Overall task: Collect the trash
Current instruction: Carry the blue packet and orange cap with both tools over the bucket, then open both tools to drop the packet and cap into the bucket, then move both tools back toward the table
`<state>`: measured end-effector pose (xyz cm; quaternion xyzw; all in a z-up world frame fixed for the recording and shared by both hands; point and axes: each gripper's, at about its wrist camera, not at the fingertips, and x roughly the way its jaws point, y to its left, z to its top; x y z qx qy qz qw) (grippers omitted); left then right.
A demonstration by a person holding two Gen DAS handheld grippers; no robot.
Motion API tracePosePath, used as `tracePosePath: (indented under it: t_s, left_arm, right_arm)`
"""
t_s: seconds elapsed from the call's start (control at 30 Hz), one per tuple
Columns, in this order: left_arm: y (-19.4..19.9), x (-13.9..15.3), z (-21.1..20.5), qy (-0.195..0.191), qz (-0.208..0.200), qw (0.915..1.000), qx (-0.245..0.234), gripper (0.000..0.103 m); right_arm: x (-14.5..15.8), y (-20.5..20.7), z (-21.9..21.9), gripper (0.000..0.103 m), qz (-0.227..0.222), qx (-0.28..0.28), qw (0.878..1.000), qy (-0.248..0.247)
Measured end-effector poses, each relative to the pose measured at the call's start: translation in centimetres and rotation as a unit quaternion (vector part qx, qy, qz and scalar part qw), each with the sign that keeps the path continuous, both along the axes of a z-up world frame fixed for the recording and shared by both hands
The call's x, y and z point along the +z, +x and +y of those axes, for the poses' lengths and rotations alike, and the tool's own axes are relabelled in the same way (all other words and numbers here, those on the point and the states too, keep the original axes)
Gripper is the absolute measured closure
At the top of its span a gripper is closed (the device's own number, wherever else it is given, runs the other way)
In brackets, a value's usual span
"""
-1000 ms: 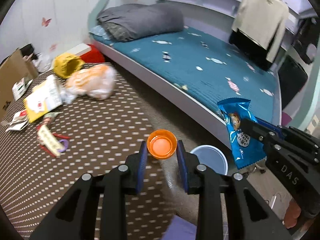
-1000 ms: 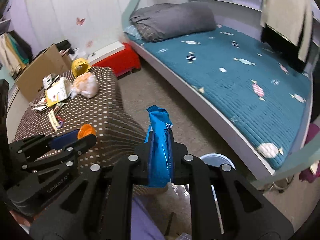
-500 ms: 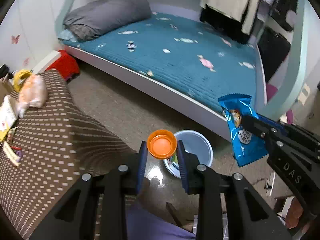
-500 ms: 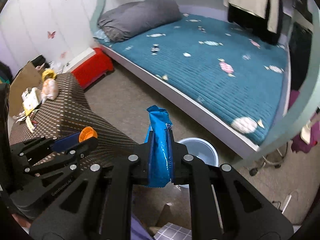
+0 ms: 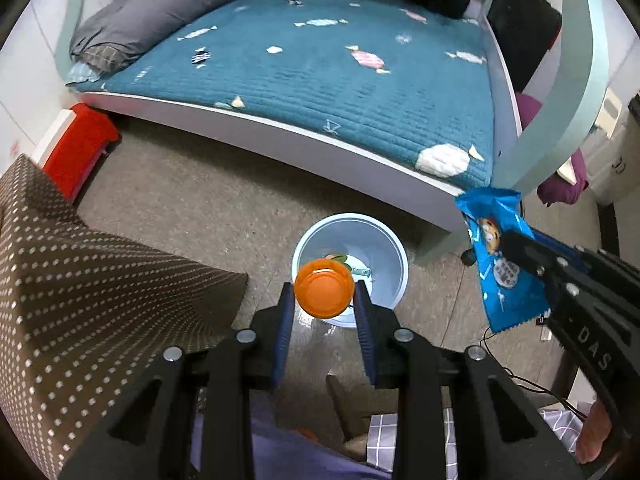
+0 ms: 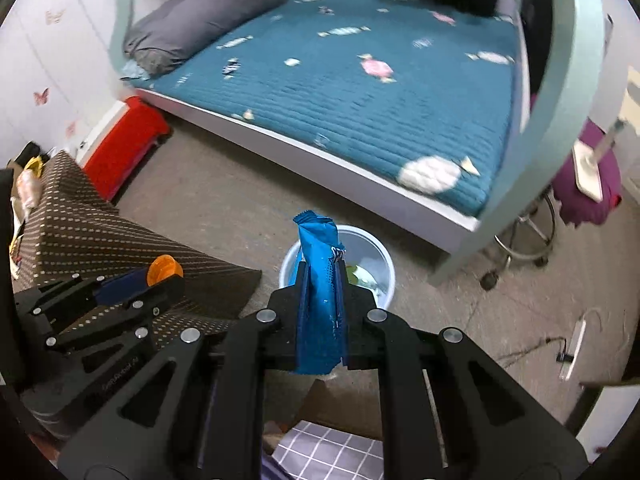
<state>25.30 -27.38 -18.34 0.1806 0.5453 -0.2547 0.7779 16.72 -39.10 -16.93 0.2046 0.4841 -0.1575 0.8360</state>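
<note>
While both hands carry a load, the light-blue bin (image 5: 394, 248) on the floor serves as the reference point for every position below.

Left of the bin, the worktop (image 5: 100, 280) under its brown dotted cloth shows one corner close by. More litter lies at its far end, well apart from the bin and visible only in the right wrist view (image 6: 26, 188). Judgement: collection is not finished.

Over the bin, the left tool (image 5: 323, 300) has its blue pads pressed against the sides of an orange cap (image 5: 323, 289). The cap hangs above the bin's opening, apart from the rim. Judgement: it is held there so that a release drops it straight in, with nothing to bounce from. Some discarded items already lie on the bin's bottom; their kind cannot be told.

Right of the bin in the left wrist view, the right tool (image 5: 510, 246) pinches a blue snack wrapper (image 5: 498, 276) at about mid-length, and the wrapper's top stands free above the jaws. In the right wrist view the wrapper (image 6: 320, 280) lines up with the bin (image 6: 382, 256). Judgement: a light foil pack may drift when let go, so it should be brought squarely over the opening first.

Beyond the bin stands the bed (image 5: 320, 68), clear of the drop.
</note>
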Motion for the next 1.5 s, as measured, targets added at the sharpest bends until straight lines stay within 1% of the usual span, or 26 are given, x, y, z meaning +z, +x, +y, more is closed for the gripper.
tracePosePath:
  t_s: [0.03, 0.07, 0.1, 0.13, 0.17, 0.3, 0.4, 0.5, 0.57, 0.6, 0.63, 0.73, 0.83, 0.97, 1.17, 1.37, 1.5]
  left_arm:
    - [0.1, -0.1, -0.4, 0.002, 0.002, 1.0000, 0.001, 0.055]
    - [0.4, -0.3, -0.7, 0.004, 0.006, 0.9999, 0.009, 0.030]
    - [0.6, -0.3, -0.7, -0.005, 0.005, 0.9999, 0.015, 0.028]
    - [0.7, -0.3, -0.6, -0.014, 0.004, 0.9998, 0.017, 0.028]
    - [0.8, -0.3, -0.4, -0.013, 0.005, 0.9998, 0.016, 0.028]
    - [1.4, -1.0, 0.2, 0.003, 0.005, 0.9997, 0.023, 0.028]
    - [2.2, -1.5, 1.7, 0.009, 0.011, 0.9991, 0.040, 0.028]
    - [2.9, -1.6, 3.3, 0.012, 0.014, 0.9980, 0.060, 0.028]
    - [3.3, -1.4, 4.2, 0.012, 0.012, 0.9974, 0.070, 0.028]
    - [3.4, -1.3, 4.7, 0.012, 0.009, 0.9971, 0.074, 0.028]
    - [3.5, -1.1, 5.1, 0.011, 0.008, 0.9970, 0.077, 0.028]
    - [3.7, -0.7, 6.1, 0.007, 0.006, 0.9967, 0.081, 0.028]
    - [3.8, -0.3, 6.8, 0.004, 0.002, 0.9964, 0.085, 0.028]
    - [3.8, 0.1, 7.4, -0.002, 0.001, 0.9960, 0.090, 0.028]
    - [3.5, 0.9, 7.9, -0.010, -0.003, 0.9957, 0.092, 0.028]
    - [3.0, 2.5, 8.8, -0.024, -0.015, 0.9951, 0.095, 0.028]
    - [2.8, 3.6, 10.0, -0.038, -0.020, 0.9933, 0.108, 0.028]
  right_arm:
    - [-0.3, -0.1, -0.4, 0.090, 0.004, -0.005, 1.000, -0.001]
    - [-0.6, -0.3, -0.8, 0.090, 0.009, -0.012, 1.000, -0.002]
    - [-0.8, -0.4, -1.1, 0.090, 0.012, -0.016, 1.000, -0.001]
    - [-0.9, -0.4, -1.2, 0.090, 0.013, -0.018, 1.000, 0.000]
    - [-1.1, -0.4, -1.4, 0.090, 0.015, -0.020, 1.000, 0.002]
    - [-1.9, 0.3, -1.3, 0.090, 0.025, -0.017, 1.000, 0.001]
    - [-2.3, 1.6, -0.5, 0.090, 0.030, 0.000, 1.000, 0.004]
    - [-2.2, 3.2, 0.6, 0.086, 0.028, 0.013, 1.000, -0.003]
    - [-1.7, 4.0, 0.8, 0.041, 0.028, 0.001, 0.999, -0.017]
    - [-1.3, 3.9, 0.9, 0.022, 0.016, -0.008, 0.999, -0.028]
    - [-0.9, 3.8, 1.1, 0.022, 0.003, -0.008, 0.999, -0.040]
    - [-0.8, 3.8, 1.8, 0.022, 0.009, 0.016, 0.999, -0.036]
    - [-1.0, 3.7, 2.4, 0.022, 0.018, 0.021, 0.999, -0.042]
    - [-1.1, 3.6, 2.7, 0.022, 0.023, 0.021, 0.999, -0.028]
    - [-0.2, 3.4, 3.7, 0.022, 0.019, 0.027, 0.999, -0.033]
    - [0.5, 3.7, 5.1, 0.022, 0.020, 0.039, 0.999, -0.030]
    - [1.2, 4.1, 6.6, 0.022, 0.013, 0.051, 0.998, -0.031]
